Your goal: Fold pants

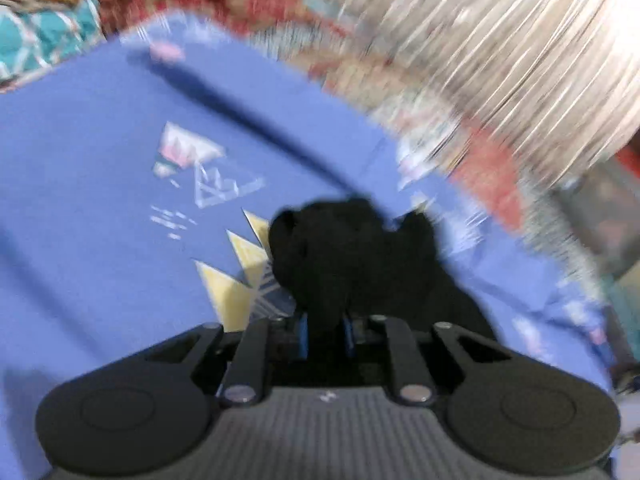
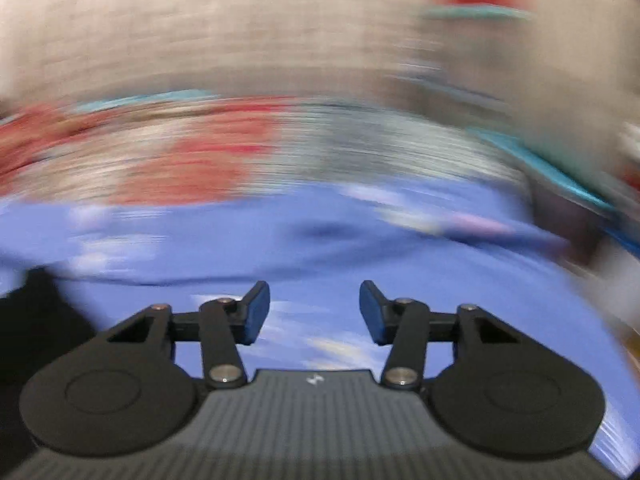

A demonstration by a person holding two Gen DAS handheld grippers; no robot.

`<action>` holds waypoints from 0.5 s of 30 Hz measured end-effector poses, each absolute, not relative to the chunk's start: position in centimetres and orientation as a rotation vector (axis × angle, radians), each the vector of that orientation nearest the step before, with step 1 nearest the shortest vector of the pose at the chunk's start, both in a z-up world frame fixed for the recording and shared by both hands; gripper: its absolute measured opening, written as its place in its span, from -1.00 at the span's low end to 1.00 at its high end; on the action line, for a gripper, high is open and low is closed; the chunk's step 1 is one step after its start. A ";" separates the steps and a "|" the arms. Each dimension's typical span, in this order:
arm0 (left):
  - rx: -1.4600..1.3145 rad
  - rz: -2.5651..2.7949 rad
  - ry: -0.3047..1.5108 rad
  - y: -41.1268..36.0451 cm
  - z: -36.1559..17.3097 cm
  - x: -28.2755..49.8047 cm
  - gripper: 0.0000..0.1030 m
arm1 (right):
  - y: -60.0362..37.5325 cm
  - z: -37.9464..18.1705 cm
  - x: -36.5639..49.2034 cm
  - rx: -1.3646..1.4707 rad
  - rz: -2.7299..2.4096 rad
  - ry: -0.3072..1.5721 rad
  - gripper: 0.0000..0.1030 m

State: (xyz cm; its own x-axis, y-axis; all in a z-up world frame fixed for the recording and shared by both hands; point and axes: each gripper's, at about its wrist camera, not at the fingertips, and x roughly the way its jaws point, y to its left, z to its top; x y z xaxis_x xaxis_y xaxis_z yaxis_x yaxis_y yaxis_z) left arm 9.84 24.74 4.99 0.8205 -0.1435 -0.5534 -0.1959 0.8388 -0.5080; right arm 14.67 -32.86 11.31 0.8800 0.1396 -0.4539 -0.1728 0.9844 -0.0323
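In the left wrist view the black pants (image 1: 344,256) bunch up in front of my left gripper (image 1: 325,332), which is shut on a fold of the dark cloth between its blue pads. The bundle hangs over a blue sheet (image 1: 100,160) printed with pale triangles. In the right wrist view my right gripper (image 2: 314,312) stands open, its blue pads (image 2: 256,312) apart with only the blue sheet (image 2: 320,248) showing between them. A dark mass of the pants (image 2: 36,320) shows at the left edge, apart from those fingers. The right view is heavily blurred.
Beyond the blue sheet lies a red and cream patterned cover (image 1: 280,8). A teal patterned cloth (image 1: 44,36) sits at the far left. A pale striped surface (image 1: 540,52) fills the upper right. Blurred red and teal shapes (image 2: 476,4) lie beyond the sheet in the right view.
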 end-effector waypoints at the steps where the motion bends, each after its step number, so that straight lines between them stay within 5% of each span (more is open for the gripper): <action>1: -0.597 0.016 0.564 25.4 5.3 7.0 -0.72 | -28.8 11.6 16.5 -0.104 0.298 0.474 -0.03; 6: -0.715 0.043 0.518 27.7 4.0 -2.7 -0.71 | -10.9 10.7 24.0 -0.209 0.731 0.579 0.04; 15: -0.763 0.093 0.549 28.6 2.0 -4.8 -0.70 | 8.1 -0.4 32.9 -0.422 0.658 0.812 0.18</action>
State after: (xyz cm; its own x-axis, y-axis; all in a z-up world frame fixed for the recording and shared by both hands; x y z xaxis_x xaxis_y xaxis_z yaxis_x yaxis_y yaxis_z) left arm -4.84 28.63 2.03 0.8560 -0.1151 -0.5040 -0.2739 0.7259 -0.6309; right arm 32.85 8.07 -0.39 0.5092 0.3728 -0.7757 -0.6812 0.7255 -0.0984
